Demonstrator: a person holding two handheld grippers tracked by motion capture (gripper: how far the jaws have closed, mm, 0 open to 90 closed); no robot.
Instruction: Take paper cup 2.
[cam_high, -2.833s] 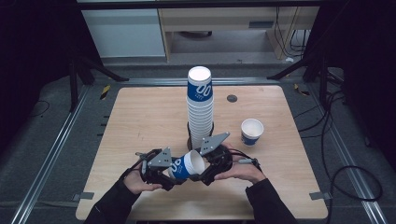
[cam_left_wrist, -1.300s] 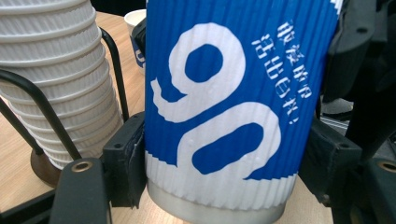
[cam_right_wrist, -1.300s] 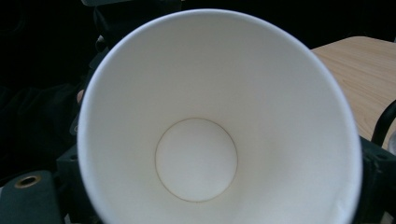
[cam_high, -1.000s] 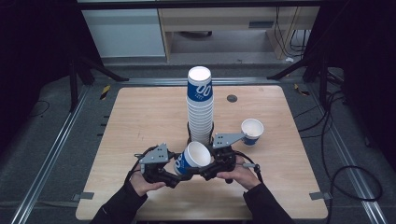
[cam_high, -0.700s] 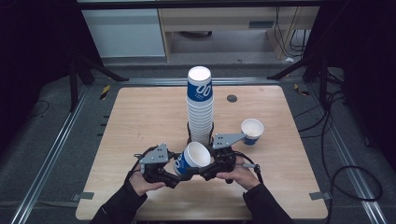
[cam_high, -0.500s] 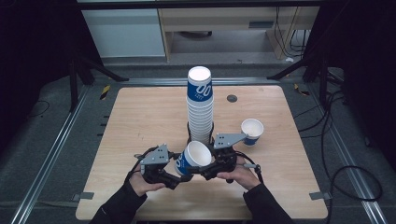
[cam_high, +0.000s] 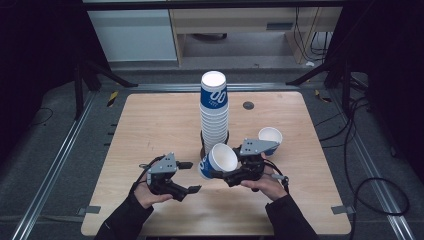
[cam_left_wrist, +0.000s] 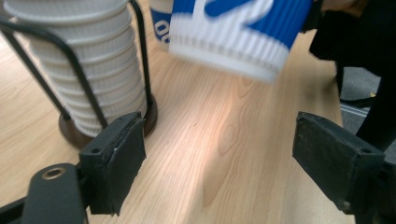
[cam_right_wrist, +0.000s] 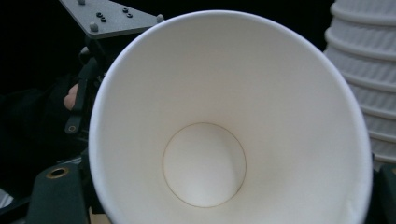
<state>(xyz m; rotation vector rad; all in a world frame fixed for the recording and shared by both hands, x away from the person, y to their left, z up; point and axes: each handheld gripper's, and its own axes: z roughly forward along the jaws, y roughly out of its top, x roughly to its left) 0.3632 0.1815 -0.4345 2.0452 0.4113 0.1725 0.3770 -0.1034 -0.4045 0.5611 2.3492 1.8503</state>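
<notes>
From above, near edge of surface (cam_high: 150, 125): paper cup (cam_high: 218, 161) tipped on its side, mouth toward viewer, grasped by right tool (cam_high: 231, 176); left tool (cam_high: 189, 177) just released it, apart to its left. Upright cup (cam_high: 270, 137) beyond.

Left tool view: jaws spread, having just opened, nothing between; cup (cam_left_wrist: 238, 35) ahead; cup stack (cam_left_wrist: 79, 60) in wire rack, left. Blue print unreadable.

Right tool view: cup interior (cam_right_wrist: 224, 140), axis along the jaws.

Left gripper (cam_high: 190, 177): jaws level, spread wide with nothing between them, having just been opening. Right gripper (cam_high: 217, 175): jaws closed, pointing toward the left gripper. Both forearms enter from the near edge, hands well apart.
</notes>
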